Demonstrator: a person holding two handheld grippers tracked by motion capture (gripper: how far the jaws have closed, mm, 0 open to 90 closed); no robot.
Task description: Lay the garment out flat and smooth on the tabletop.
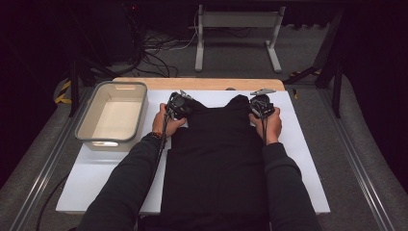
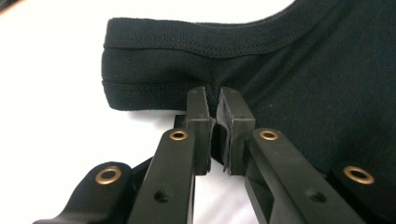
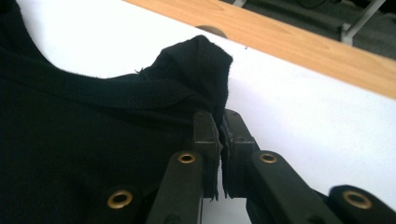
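At about 9 o'clock from the middle of the table [image 1: 308, 159] sits a grey tub [image 1: 111, 115]. It stands on the white sheet, just beside the black top [image 1: 219, 159], and I can see nothing in it but its pale bottom. I think it waits there so the top can go in later.

My left gripper [image 1: 179, 105] is at about 11 o'clock. Its jaws are squeezed tight on the left strap of the black top. In the left gripper view the gripper [image 2: 215, 100] bites the cloth right under the thick strap [image 2: 154, 65], and the cloth puckers where the pads meet.

The black top lies flat in the middle of the white sheet. Its neck points to 12 o'clock and its bottom edge hangs toward me at 6 o'clock.

My right gripper [image 1: 262, 107] is at about 1 o'clock. It is clamped on the right strap too. In the right gripper view the gripper [image 3: 220, 122] pinches the strap [image 3: 198, 70], and the strap stands up in a little bump above the jaws.

I hold both straps at once so the top stays even and does not twist when I lift or fold it.
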